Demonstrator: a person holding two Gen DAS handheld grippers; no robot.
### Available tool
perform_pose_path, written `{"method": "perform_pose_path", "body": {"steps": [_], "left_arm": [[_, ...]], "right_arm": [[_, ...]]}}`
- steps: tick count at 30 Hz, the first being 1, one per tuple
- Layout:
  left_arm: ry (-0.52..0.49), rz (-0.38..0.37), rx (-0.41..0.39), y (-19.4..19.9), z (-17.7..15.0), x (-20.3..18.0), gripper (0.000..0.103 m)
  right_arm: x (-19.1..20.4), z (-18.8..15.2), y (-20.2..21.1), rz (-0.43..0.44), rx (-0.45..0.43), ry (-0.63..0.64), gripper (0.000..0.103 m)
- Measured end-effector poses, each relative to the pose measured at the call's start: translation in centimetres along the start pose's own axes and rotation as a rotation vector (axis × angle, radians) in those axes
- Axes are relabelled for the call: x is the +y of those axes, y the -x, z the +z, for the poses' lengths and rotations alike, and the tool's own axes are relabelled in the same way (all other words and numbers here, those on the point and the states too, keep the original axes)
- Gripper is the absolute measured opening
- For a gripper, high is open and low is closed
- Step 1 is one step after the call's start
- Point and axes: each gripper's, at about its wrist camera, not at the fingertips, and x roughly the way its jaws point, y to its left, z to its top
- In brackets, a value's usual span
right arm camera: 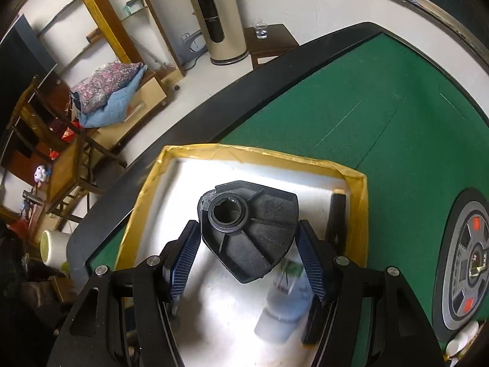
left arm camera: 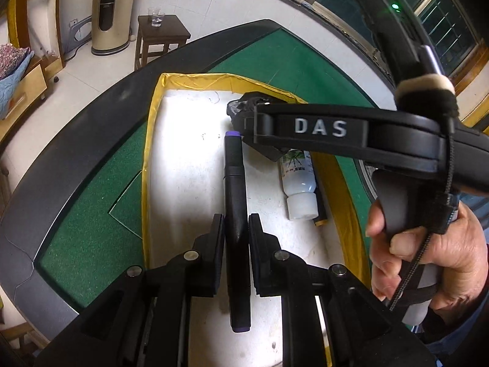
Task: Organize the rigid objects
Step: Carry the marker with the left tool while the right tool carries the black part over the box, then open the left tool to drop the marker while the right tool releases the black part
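Observation:
My left gripper (left arm camera: pixel 236 226) is shut on a long black marker (left arm camera: pixel 234 183) with purple ends, held over the white tray (left arm camera: pixel 183 159) with yellow taped rim. My right gripper (right arm camera: pixel 248 241) is shut on a black fan-shaped plastic part (right arm camera: pixel 253 232) with a round socket, held above the same tray (right arm camera: pixel 183 183). The right gripper and its part also show in the left wrist view (left arm camera: pixel 244 108), beyond the marker's far tip. A white bottle (left arm camera: pixel 298 183) with a green label lies in the tray; it shows blurred in the right wrist view (right arm camera: pixel 284 305).
The tray sits on a green felt table (right arm camera: pixel 366 107) with a dark rim. A dark slim object (right arm camera: pixel 337 214) lies along the tray's right wall. A round grey hub (right arm camera: pixel 467 263) is set in the felt. A stool with cups (left arm camera: pixel 159 30) stands beyond.

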Motion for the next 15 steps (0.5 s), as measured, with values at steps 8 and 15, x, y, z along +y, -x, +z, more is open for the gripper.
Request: {"method": "perform_pose_path", "body": {"steps": [8,15], "left_arm": [[-0.007,-0.01,-0.024,0.3,0.1,-0.1,0.013],[0.014,-0.014,-0.01,0.3,0.2,-0.4,0.014]], "right_arm": [[-0.5,0.3,-0.3,0.003,0.014,-0.018,0.06],[-0.8,0.3,2.2,0.04,-0.02,0.014,0.067]]}}
